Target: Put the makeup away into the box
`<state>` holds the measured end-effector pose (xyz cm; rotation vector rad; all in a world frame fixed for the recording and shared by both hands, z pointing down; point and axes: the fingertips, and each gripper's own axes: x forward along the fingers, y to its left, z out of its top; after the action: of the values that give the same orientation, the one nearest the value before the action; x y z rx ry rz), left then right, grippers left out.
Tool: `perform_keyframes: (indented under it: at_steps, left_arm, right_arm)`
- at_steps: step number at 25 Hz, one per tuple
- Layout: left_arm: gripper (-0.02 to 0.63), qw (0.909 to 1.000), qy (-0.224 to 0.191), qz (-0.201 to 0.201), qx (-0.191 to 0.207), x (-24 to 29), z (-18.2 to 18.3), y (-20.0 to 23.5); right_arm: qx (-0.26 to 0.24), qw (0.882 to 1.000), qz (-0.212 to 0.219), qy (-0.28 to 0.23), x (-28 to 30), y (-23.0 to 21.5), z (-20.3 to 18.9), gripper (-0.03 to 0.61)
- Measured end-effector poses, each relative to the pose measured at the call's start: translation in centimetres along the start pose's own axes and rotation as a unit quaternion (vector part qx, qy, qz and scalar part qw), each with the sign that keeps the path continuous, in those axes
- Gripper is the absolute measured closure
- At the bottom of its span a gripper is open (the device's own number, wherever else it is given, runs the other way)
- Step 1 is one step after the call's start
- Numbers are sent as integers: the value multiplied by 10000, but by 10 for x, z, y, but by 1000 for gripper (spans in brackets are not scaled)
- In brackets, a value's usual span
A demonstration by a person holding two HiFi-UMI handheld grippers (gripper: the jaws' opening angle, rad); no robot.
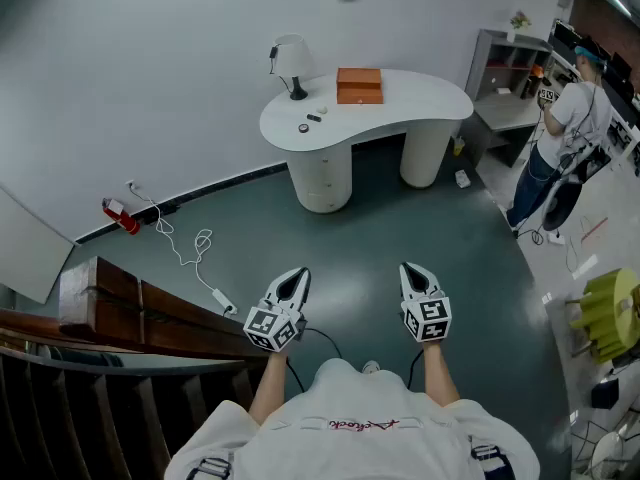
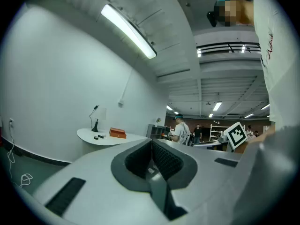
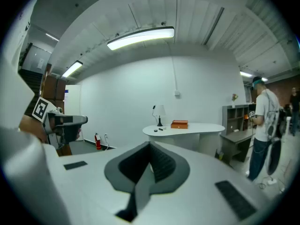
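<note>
approach step: the white table [image 1: 400, 108] stands well ahead of both grippers, carrying the orange box [image 1: 359, 85] and small makeup pieces [image 1: 314, 118]. left gripper [image 1: 296, 276] and right gripper [image 1: 413, 271] are pressed together, empty. next: walk closer.

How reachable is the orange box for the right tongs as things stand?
Probably not yet: the orange box sits on the white table across open floor from the right tongs; nothing blocks the walk.
</note>
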<state>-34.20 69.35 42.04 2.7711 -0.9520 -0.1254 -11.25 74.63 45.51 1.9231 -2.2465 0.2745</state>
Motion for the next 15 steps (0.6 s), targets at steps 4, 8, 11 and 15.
perform_keyframes:
  at_steps: [4,8,11,15]
  left_arm:
    - [601,10000,5,-5,8,15,-3,-2]
    - [601,10000,-2,10,27,28,-2,-5]
    - [601,10000,-23,49,49,38,1,-7]
    - [601,9999,-49,79,84,51,2,-10]
  right_arm:
    - [-36,10000,41,15,8,-11,-2,558]
    - [8,10000,59,3,12,-23,-2,558]
    - [88,9999,92,-68,14,-34,1,558]
    - [62,9999,55,-117,18,-49,3,558]
